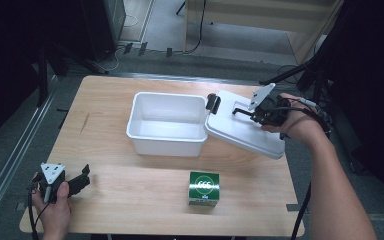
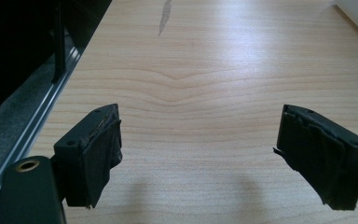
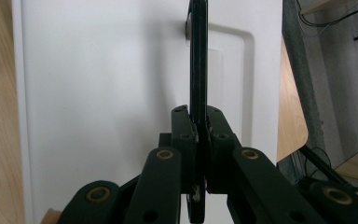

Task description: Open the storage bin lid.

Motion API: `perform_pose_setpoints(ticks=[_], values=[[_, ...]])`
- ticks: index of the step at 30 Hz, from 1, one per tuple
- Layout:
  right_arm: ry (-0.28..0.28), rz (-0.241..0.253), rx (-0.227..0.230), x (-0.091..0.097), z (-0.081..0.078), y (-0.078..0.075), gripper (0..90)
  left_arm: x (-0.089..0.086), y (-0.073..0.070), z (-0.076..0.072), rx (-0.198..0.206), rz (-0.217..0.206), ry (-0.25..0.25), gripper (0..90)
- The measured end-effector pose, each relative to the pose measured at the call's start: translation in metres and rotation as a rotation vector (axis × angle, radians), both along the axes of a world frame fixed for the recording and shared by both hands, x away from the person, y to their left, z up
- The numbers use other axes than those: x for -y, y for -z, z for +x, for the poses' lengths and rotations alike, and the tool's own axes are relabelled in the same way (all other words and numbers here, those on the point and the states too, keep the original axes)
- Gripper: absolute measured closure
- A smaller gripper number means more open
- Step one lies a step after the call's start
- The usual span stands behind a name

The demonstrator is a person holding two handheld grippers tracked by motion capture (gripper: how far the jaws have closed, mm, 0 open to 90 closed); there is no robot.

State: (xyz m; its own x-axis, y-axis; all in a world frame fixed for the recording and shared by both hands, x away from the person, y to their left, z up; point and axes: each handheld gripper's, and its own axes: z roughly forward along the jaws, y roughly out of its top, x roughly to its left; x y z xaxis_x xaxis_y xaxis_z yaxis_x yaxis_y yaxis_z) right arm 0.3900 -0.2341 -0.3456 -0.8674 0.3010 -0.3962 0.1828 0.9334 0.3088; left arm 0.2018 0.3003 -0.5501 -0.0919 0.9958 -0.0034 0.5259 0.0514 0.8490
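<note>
Beside the white plastic tub (image 1: 166, 123), right gripper (image 1: 252, 114) fingers clamped on the flat lid's (image 1: 240, 131) thin black handle (image 3: 198, 65)

Pale wood-grain desk (image 1: 130, 190), faintly glossy; smooth white plastic bin (image 1: 166, 126) and lid (image 1: 240, 131); matt black fingers (image 2: 93, 149).

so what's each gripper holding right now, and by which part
The right gripper is shut on the white lid, pinching its thin black handle. The left gripper is open over bare table, holding nothing.
</note>
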Motion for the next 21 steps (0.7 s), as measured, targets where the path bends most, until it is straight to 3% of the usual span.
perform_pose_setpoints(ticks=[21], values=[[0.035, 0.001, -0.017, 0.034, -0.007, 0.025, 85.4, 0.001, 0.0, 0.0, 0.005, 0.004, -0.006, 14.2]])
